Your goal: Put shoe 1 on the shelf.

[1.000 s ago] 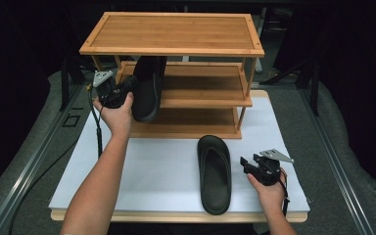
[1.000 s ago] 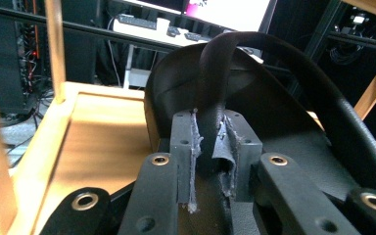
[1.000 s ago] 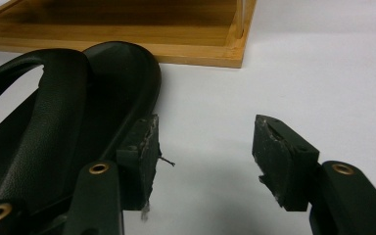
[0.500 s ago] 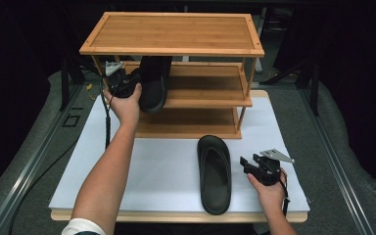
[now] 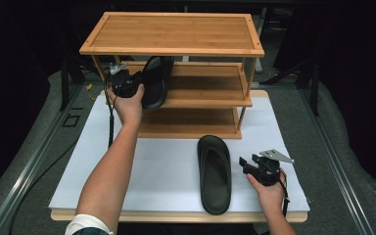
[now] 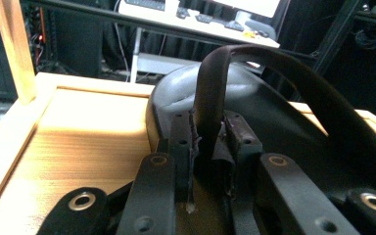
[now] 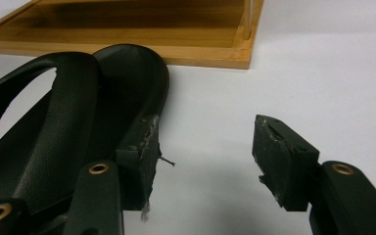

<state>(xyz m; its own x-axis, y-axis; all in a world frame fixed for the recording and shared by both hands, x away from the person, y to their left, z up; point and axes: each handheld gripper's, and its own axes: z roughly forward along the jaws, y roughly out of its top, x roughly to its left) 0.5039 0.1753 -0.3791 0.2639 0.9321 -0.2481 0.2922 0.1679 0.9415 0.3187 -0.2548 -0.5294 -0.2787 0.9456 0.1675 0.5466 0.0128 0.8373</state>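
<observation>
The left tool [image 5: 136, 87] is clamped on a sandal's [image 5: 155, 81] strap, carrying it onto the middle shelf [image 5: 203, 93]; the right tool [image 5: 248, 164] waits, jaws apart, beside the other sandal [image 5: 214, 174].

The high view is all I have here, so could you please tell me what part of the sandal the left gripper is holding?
Observer: In the left gripper view, the left gripper is shut on the strap of the sandal, not on its sole.
Operator: Thank you. Is that sandal over the shelf?
Observer: Yes, the wooden shelf lies right beneath and beside it; I cannot tell whether it touches.
Operator: And the right gripper, please?
Observer: In the right gripper view, the right gripper is open, with bare white table between its jaws and the second sandal just beside one jaw.
</observation>
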